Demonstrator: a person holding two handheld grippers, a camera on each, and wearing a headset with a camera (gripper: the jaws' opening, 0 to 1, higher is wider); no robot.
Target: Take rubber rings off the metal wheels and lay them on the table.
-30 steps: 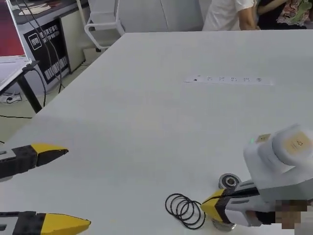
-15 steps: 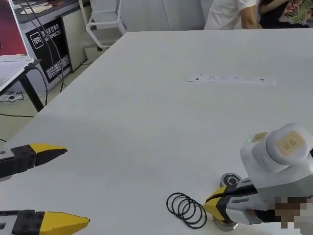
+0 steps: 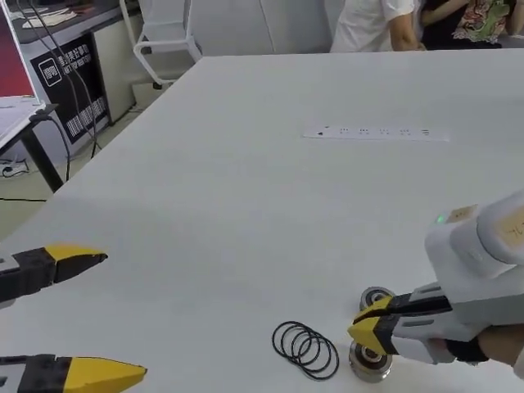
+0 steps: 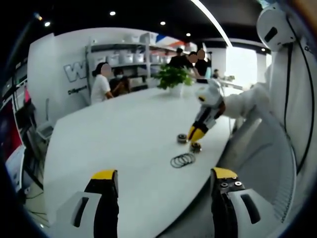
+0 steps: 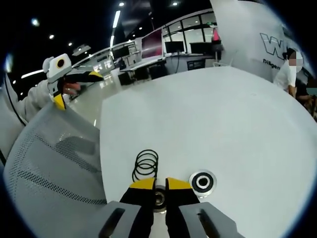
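R gripper [image 3: 363,330], jaws pressed nearly together (can't tell if nipping a ring), has shifted off the ring pile [image 3: 304,350] onto the near wheel [image 3: 368,363] beside it, so prob. starting next ring; L gripper [image 4: 163,176] spread wide, idle, well away from pile.

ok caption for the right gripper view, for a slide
Right hand-held gripper, jaws nearly closed, over a metal wheel, with loose rubber rings lying beside it on the white table.
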